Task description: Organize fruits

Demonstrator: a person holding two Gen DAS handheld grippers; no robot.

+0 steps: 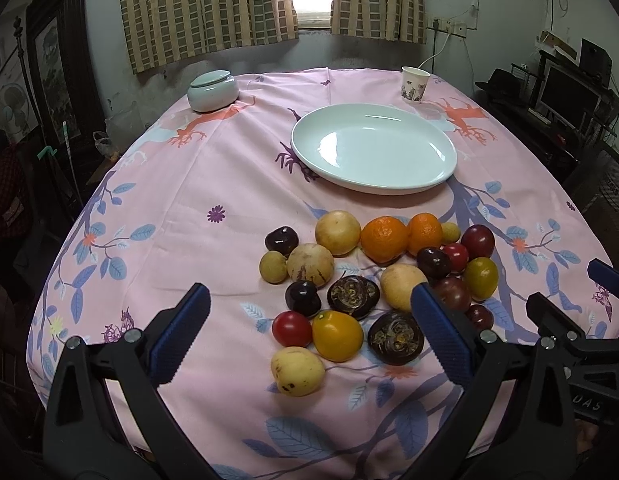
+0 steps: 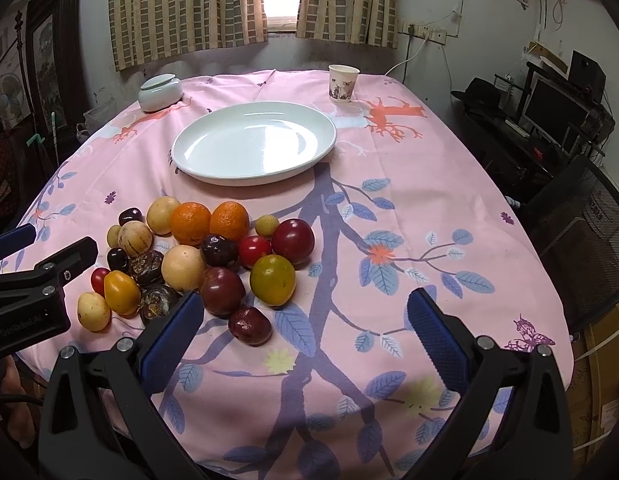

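The fruits (image 1: 373, 280) are heaped near the front of the pink-clothed surface (image 1: 197, 208), partly masked by a finger of the left hand-held gripper (image 1: 309, 336), which is held wide open and empty. The right hand-held gripper (image 2: 305, 340) is likewise spread empty over bare cloth right of the heap. The white plate (image 2: 253, 142) lies unobstructed behind; a dark red fruit (image 2: 250, 325) is fully seen only in the right view.

Little can be read. In the right wrist view, pale lettering on the black body of the left claw (image 2: 29, 264) seems to say "GenRobot.AI", though it is blurred. In the left wrist view, the right claw (image 1: 607, 304) carries the letters "UAS" on its body, the start cut off.
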